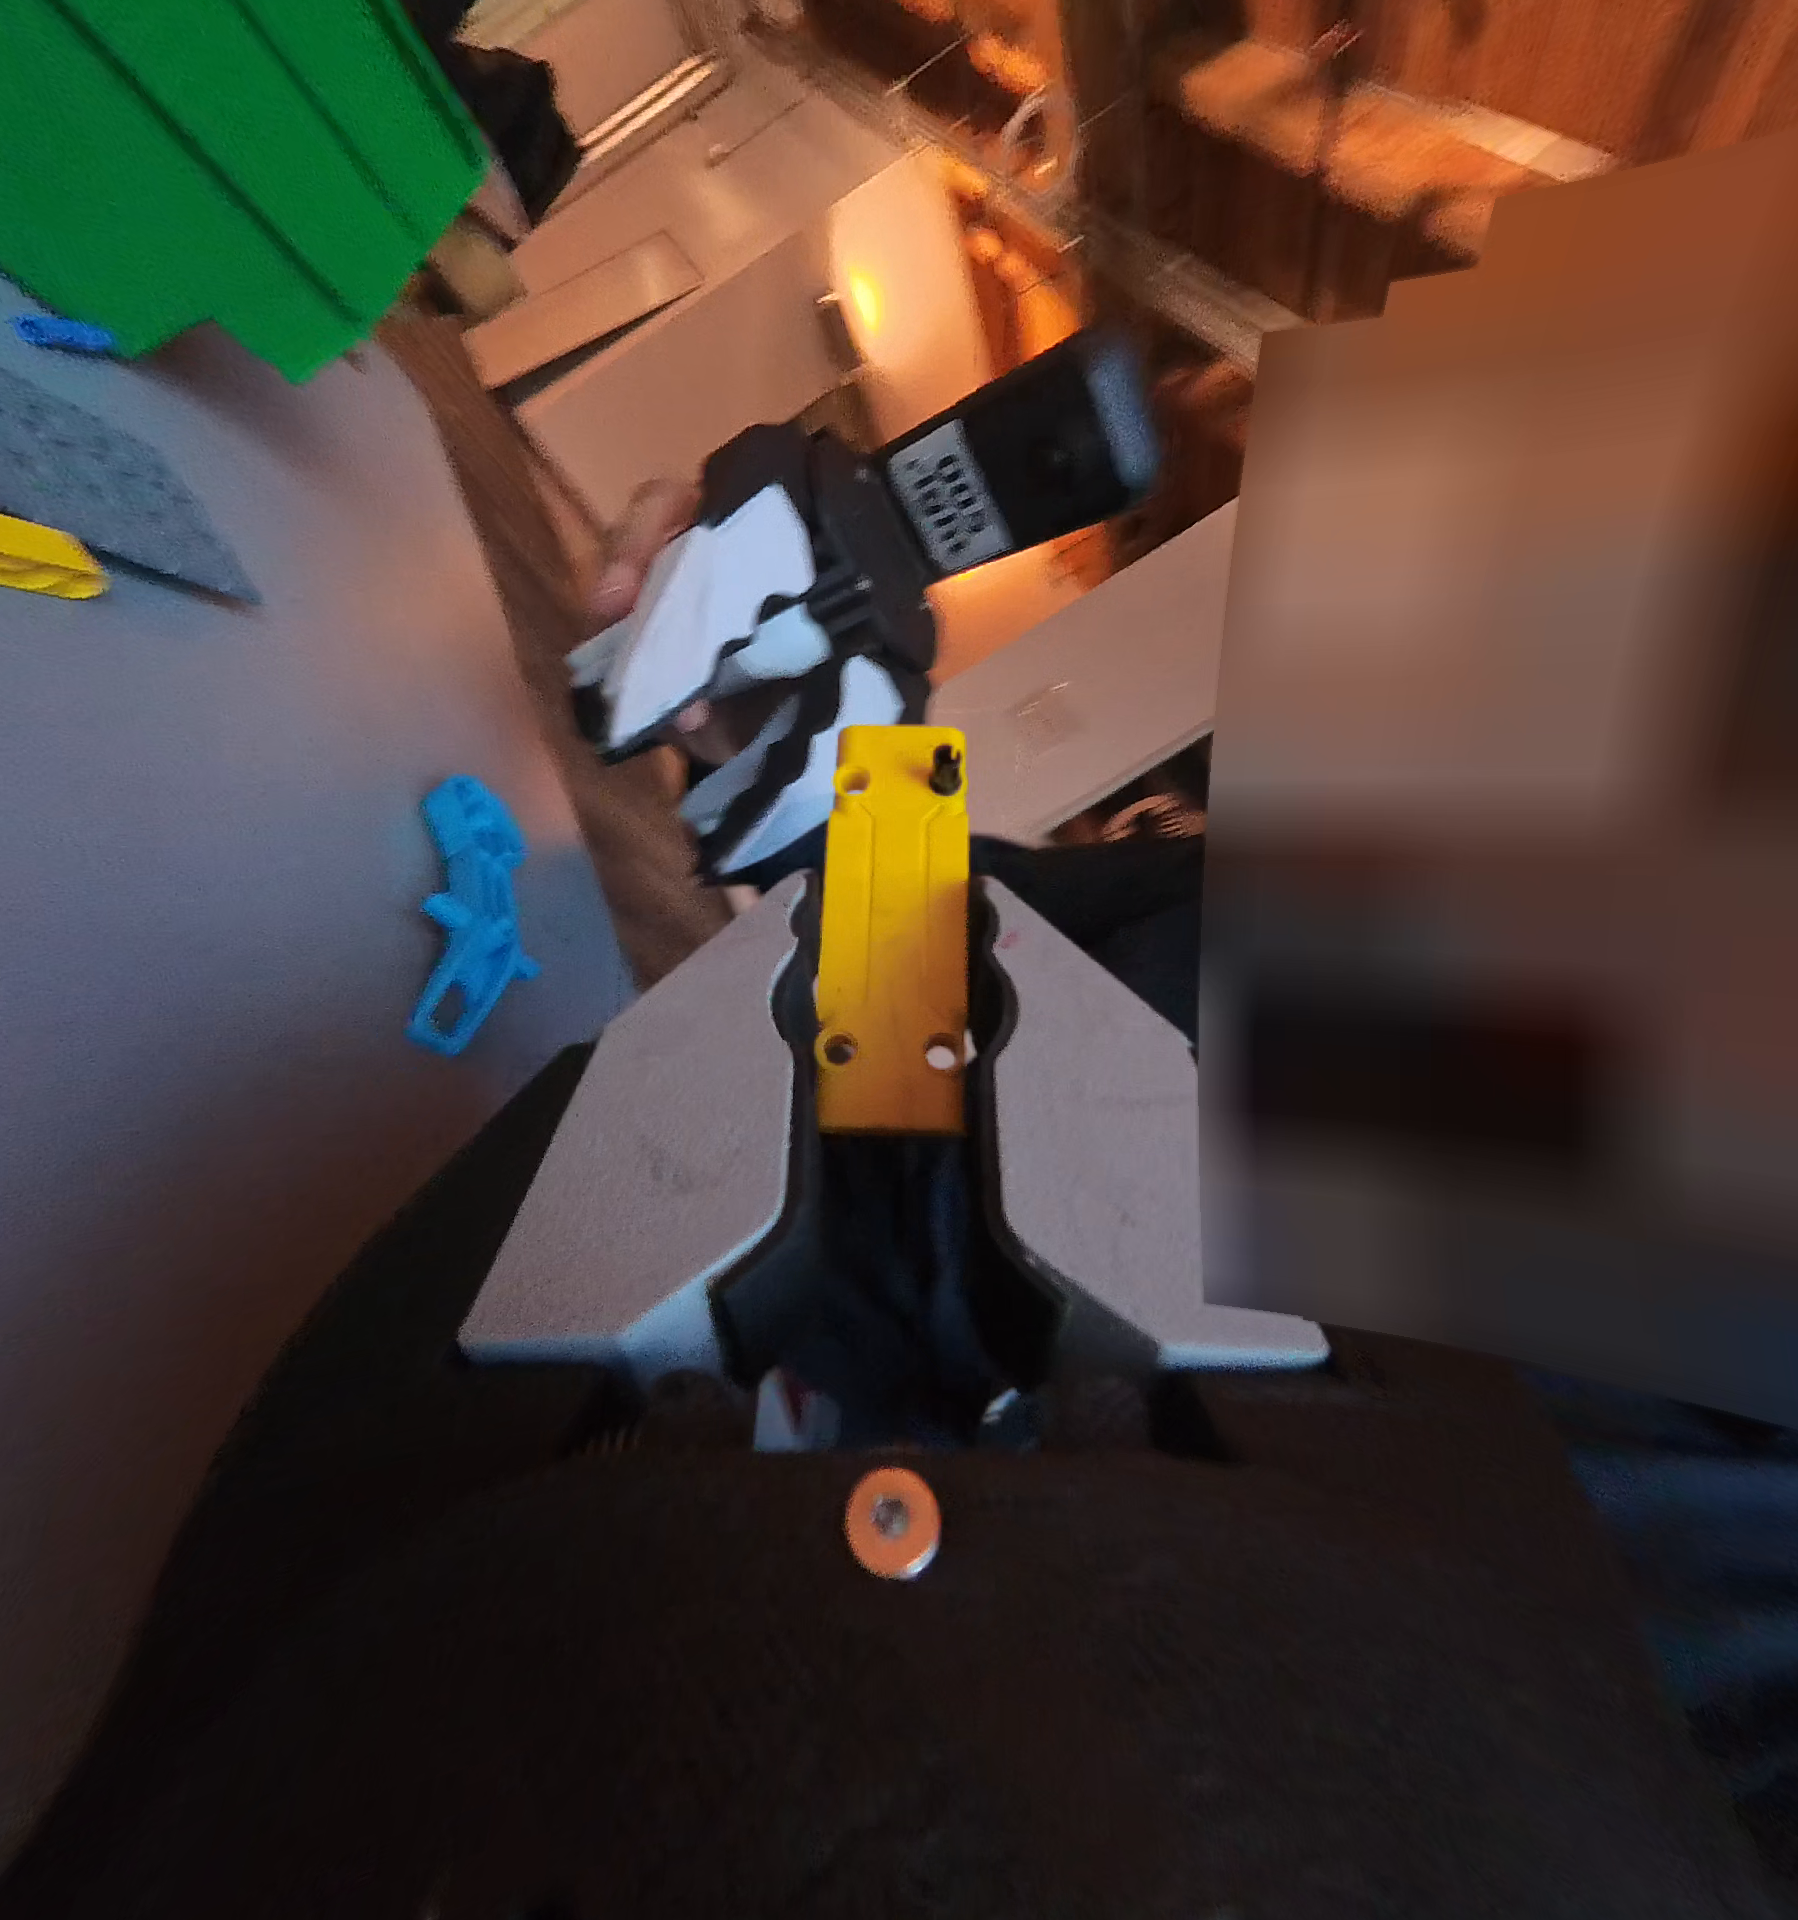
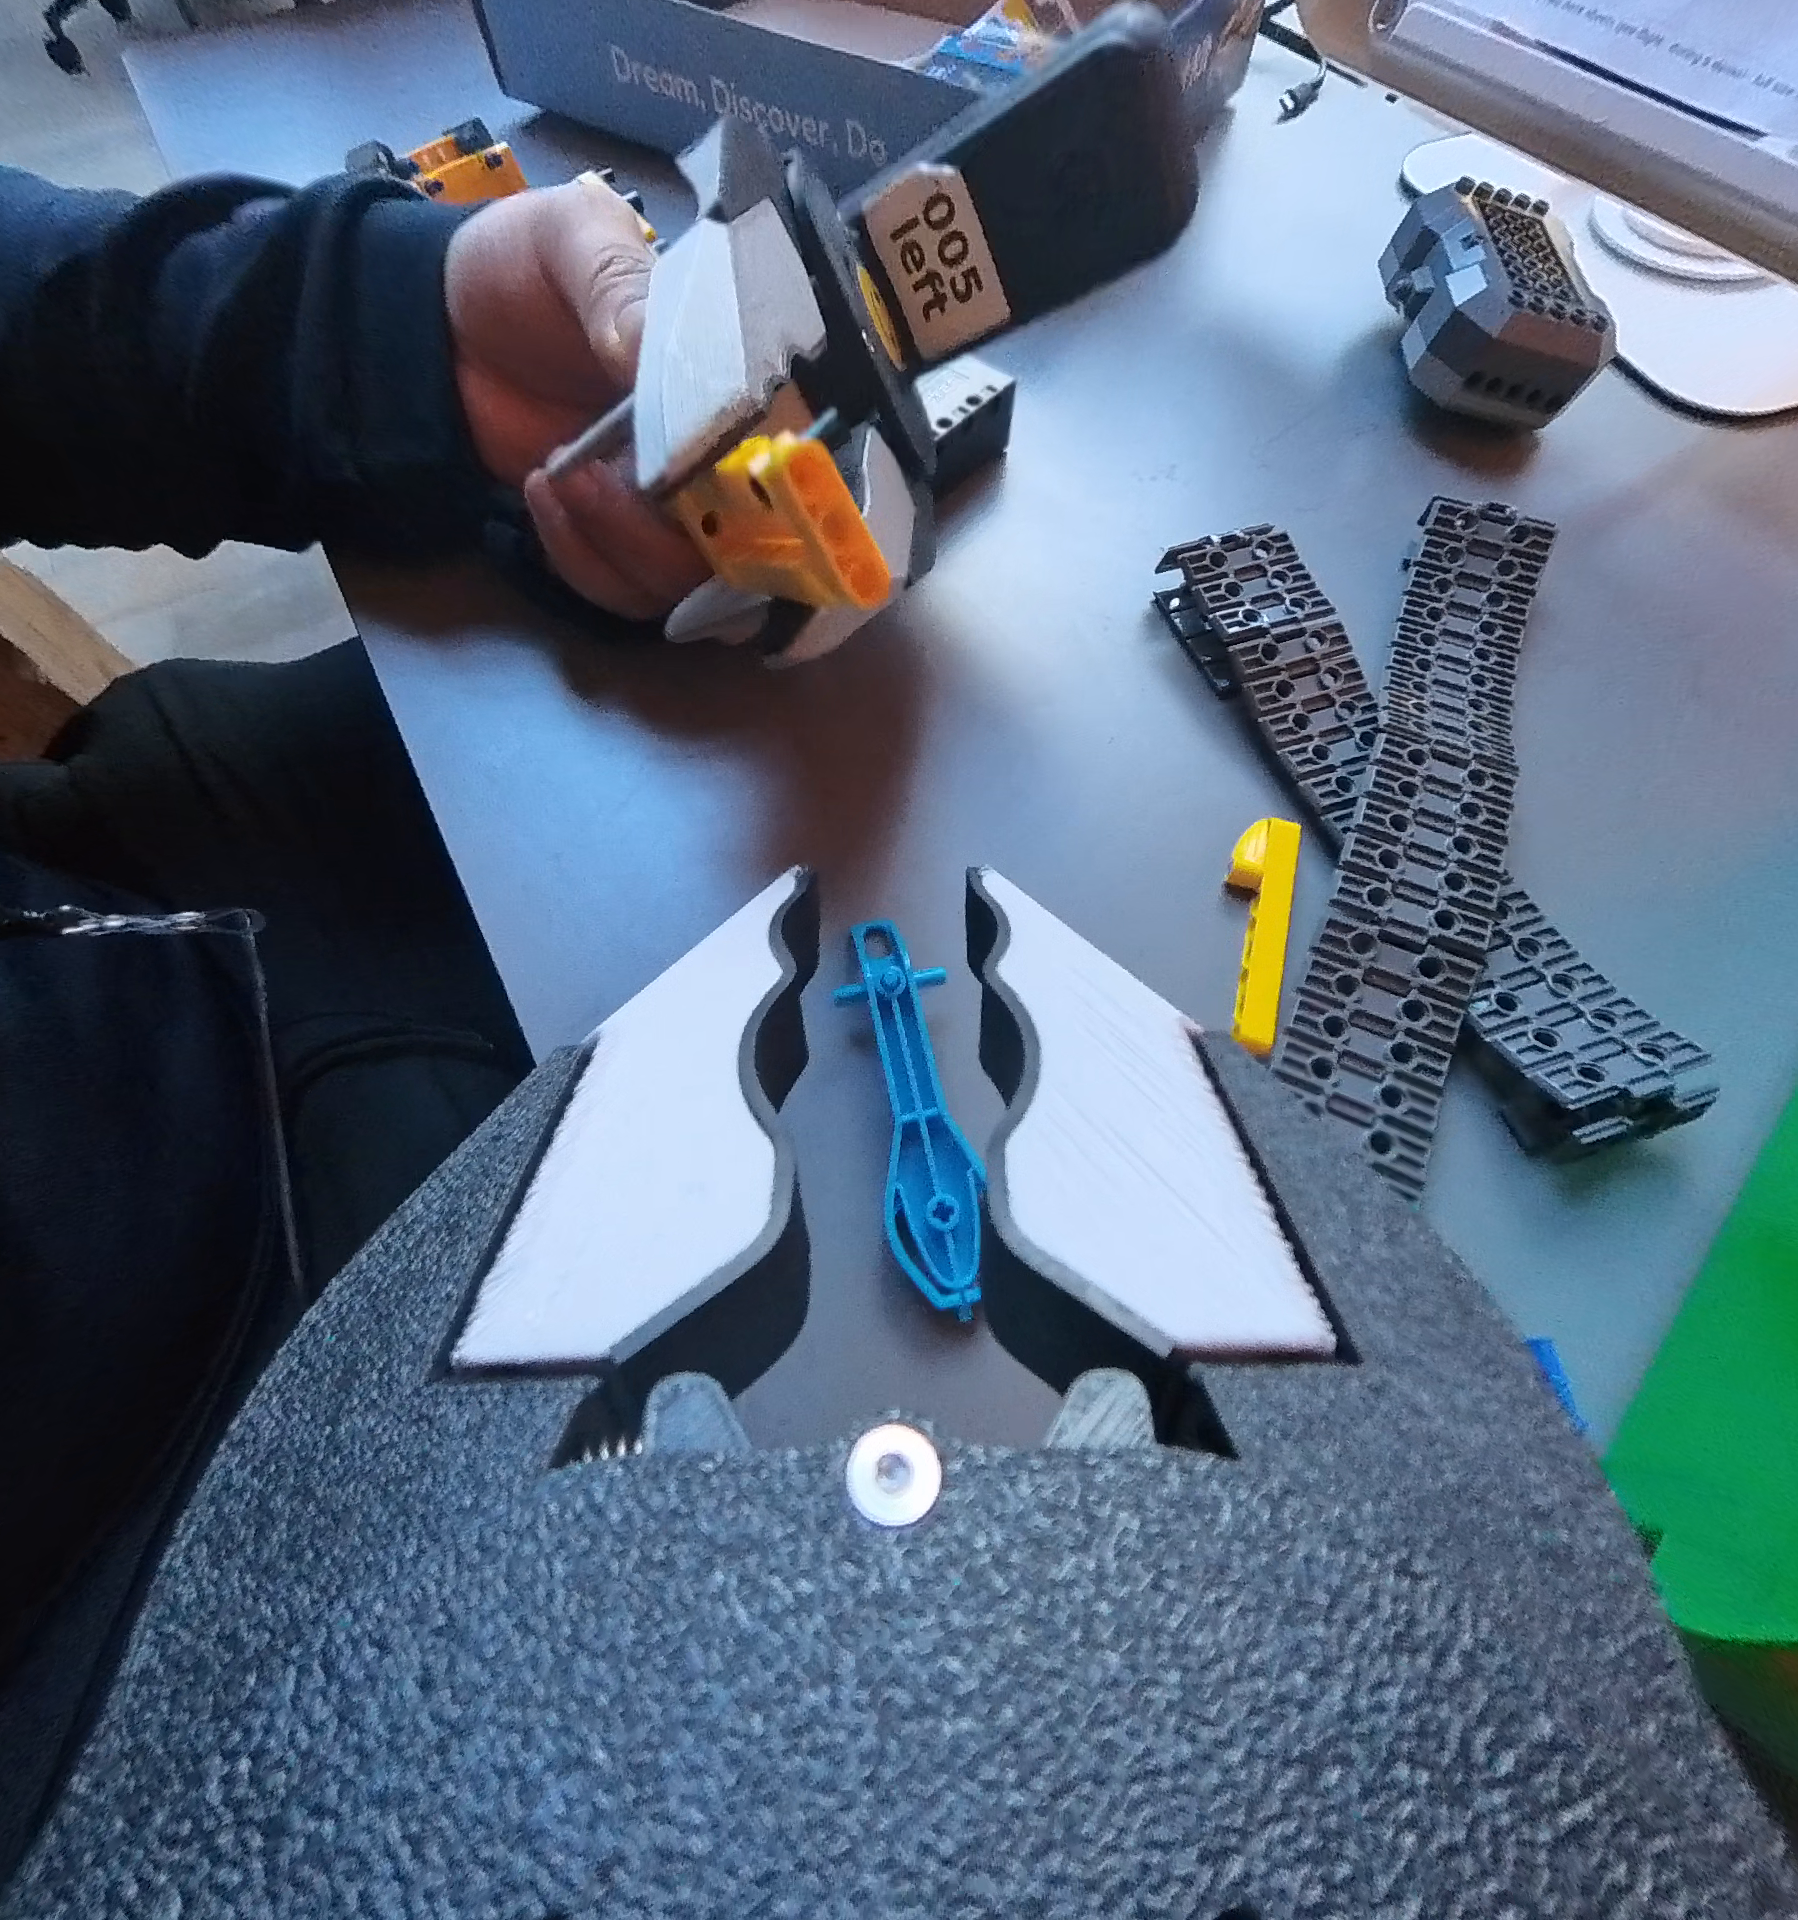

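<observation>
Yellow beam [image 1: 893, 935], flat, ribbed down its length and with holes at both ends, is pinched between the two fingers of the left tongs [image 1: 890, 883]. They are closed on its long edges, so about half of it sticks out in front. A small black pin [image 1: 945, 771] sits in one hole at the far end. From the right wrist view the beam [image 2: 786, 520] is up in the air above the dark surface [image 2: 978, 675], and a hand [image 2: 552, 343] in a dark sleeve holds those tongs [image 2: 801, 540] tilted.

The right tongs [image 2: 887, 878] stand wide open and hold nothing. A thin blue part [image 2: 921, 1122], with a loop at its far end and a fatter near end, lies flat on the surface, framed lengthwise between the two fingers with a gap on each side. I cannot tell how high the fingers are above it. The left wrist view is blurred, but it shows the same blue part [image 1: 469, 914] near the edge of the surface.

To the right of the open tongs lie a short yellow piece [image 2: 1261, 935] and, just beside it, two crossed grey tracks [image 2: 1414, 883]. A green bin [image 2: 1757, 1351] is at the right edge. Farther back are a grey block [image 2: 1497, 301] and a box [image 2: 718, 73].
</observation>
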A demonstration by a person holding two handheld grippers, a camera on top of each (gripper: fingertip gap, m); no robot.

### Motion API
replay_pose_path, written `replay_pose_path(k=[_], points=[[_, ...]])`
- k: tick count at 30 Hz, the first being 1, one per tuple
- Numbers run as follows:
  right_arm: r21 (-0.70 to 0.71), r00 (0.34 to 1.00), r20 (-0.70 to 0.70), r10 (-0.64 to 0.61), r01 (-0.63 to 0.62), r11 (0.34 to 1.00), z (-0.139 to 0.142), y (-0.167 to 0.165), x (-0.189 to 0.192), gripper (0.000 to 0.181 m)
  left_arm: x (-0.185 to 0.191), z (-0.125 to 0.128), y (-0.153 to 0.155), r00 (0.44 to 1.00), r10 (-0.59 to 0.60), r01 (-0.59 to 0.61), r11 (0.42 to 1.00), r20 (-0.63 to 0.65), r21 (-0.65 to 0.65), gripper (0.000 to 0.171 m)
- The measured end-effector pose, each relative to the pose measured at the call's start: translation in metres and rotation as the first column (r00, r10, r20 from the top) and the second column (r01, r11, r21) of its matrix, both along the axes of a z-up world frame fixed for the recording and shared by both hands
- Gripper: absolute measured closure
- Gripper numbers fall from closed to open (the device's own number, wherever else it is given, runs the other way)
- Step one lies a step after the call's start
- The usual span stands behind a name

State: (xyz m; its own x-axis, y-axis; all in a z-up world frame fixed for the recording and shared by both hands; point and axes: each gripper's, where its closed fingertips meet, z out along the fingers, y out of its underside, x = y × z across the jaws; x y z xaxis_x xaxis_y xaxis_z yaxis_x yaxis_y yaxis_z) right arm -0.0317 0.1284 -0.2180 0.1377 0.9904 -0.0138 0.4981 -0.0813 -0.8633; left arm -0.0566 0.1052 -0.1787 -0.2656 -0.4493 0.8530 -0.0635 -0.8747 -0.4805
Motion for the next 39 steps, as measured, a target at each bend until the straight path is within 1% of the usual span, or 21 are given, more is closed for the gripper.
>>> replay_pose_path(k=[1,2,3,4,5,6,8,10,12,14,17,23,28,35,37,39], points=[[0.001,1.0,0.0,-0.005,0.005,1.0,-0.001,0.0,0.002,0.157,0.003,-0.01,0.0,0.996,0.023,-0.018,0.998,-0.084,0.067,0.146],[0.004,1.0,-0.002,-0.017,0.017,1.0,-0.002,0.001,0.005,0.156,0.005,-0.021,0.002,0.981,0.062,-0.033,0.987,-0.184,0.157,0.146],[0.005,0.999,-0.006,-0.032,0.032,0.999,-0.003,0.003,0.009,0.156,0.006,-0.032,0.006,0.95,0.125,-0.044,0.961,-0.287,0.272,0.147],[0.002,0.999,-0.013,-0.047,0.047,0.999,-0.004,0.004,0.014,0.156,0.005,-0.041,0.01,0.908,0.198,-0.041,0.919,-0.369,0.392,0.146],[-0.006,0.998,-0.016,-0.059,0.059,0.998,-0.005,0.005,0.019,0.156,0.004,-0.046,0.013,0.875,0.257,-0.025,0.871,-0.411,0.491,0.146],[-0.011,0.998,-0.01,-0.069,0.069,0.998,-0.008,0.006,0.024,0.154,0.004,-0.047,0.013,0.854,0.295,-0.006,0.83,-0.429,0.558,0.147],[0.002,0.996,0.027,-0.086,0.086,0.996,-0.016,0.006,0.034,0.151,0.004,-0.052,0.015,0.822,0.342,0.023,0.779,-0.455,0.627,0.146],[0.03,0.993,0.069,-0.094,0.092,0.995,-0.024,0.006,0.042,0.15,0.003,-0.059,0.014,0.807,0.338,0.051,0.777,-0.485,0.627,0.146],[0.042,0.988,0.116,-0.098,0.094,0.995,-0.034,0.005,0.046,0.148,-0.001,-0.068,0.02,0.769,0.356,0.059,0.787,-0.531,0.614,0.147],[0.047,0.982,0.157,-0.104,0.098,0.994,-0.043,0.006,0.049,0.143,-0.002,-0.068,0.022,0.763,0.365,0.053,0.787,-0.533,0.614,0.147],[0.066,0.973,0.203,-0.107,0.096,0.993,-0.055,0.007,0.049,0.143,-0.006,-0.069,0.028,0.746,0.398,0.028,0.782,-0.534,0.623,0.147],[0.047,0.978,0.192,-0.087,0.08,0.996,-0.056,0.005,0.048,0.146,-0.009,-0.071,0.032,0.731,0.408,0.012,0.793,-0.546,0.609,0.146],[0.08,0.981,0.18,-0.073,0.059,0.995,-0.055,0.001,0.05,0.15,-0.008,-0.076,0.031,0.708,0.414,0.046,0.782,-0.572,0.622,0.146],[0.076,0.983,0.158,-0.097,0.086,0.993,-0.054,0.005,0.06,0.147,-0.007,-0.079,0.029,0.7,0.412,0.068,0.774,-0.583,0.63,0.146],[0.068,0.984,0.157,-0.08,0.07,0.995,-0.054,0.004,0.06,0.143,-0.007,-0.079,0.029,0.7,0.412,0.067,0.776,-0.583,0.627,0.147],[0.075,0.984,0.167,-0.065,0.053,0.996,-0.055,0.004,0.057,0.142,-0.007,-0.079,0.029,0.698,0.41,0.072,0.775,-0.587,0.627,0.146]])
